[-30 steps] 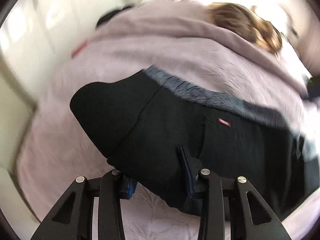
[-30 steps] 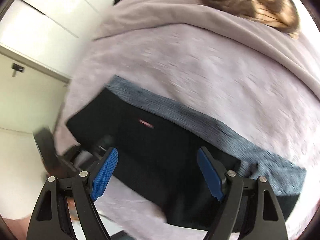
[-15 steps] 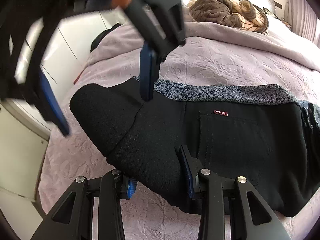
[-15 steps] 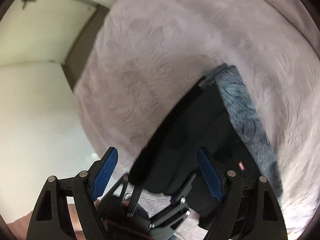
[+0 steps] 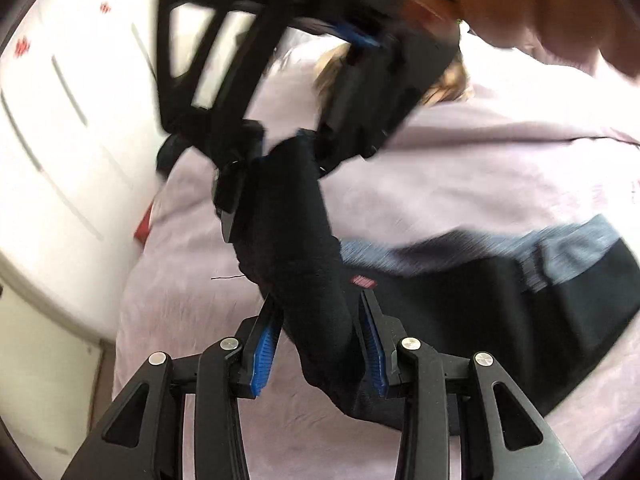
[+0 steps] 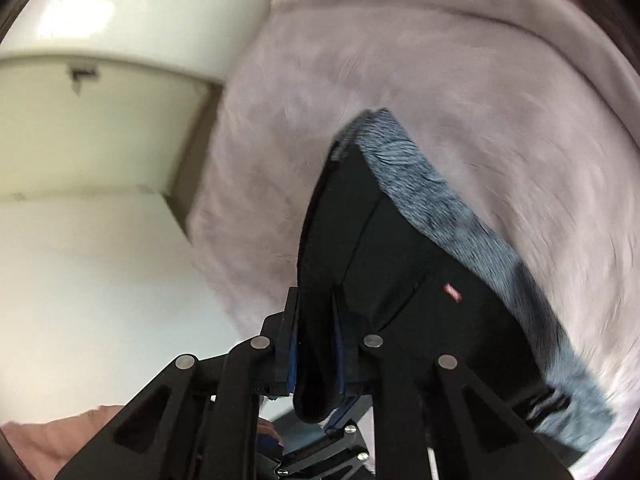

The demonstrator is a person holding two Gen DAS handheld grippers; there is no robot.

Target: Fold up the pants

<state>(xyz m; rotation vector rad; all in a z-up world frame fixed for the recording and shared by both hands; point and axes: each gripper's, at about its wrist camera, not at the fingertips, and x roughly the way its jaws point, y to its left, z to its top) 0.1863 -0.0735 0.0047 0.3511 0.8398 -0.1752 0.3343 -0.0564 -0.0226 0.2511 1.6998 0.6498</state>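
Black knit pants with a grey heathered waistband (image 5: 460, 312) lie across a pale lilac embossed bedspread (image 5: 460, 184), the waistband running toward 3 o'clock in the left wrist view. Left gripper (image 5: 316, 344): blue pads closed on a thick bunch of the black cloth at 6 o'clock, lifting it off the bed. Right gripper (image 6: 314, 354): jaws clamped narrowly on another black fold near the same end; in the left view it appears at 11–12 o'clock, above, with cloth stretched between the two tools. Likely reason for the twin hold: both corners of one end raised together so the layer can be carried over the rest without sagging. Small red label (image 6: 453, 293) sits below the waistband, at 4 o'clock from the right jaws. White wardrobe doors (image 5: 60, 128) at 9 o'clock. Heavy motion blur.
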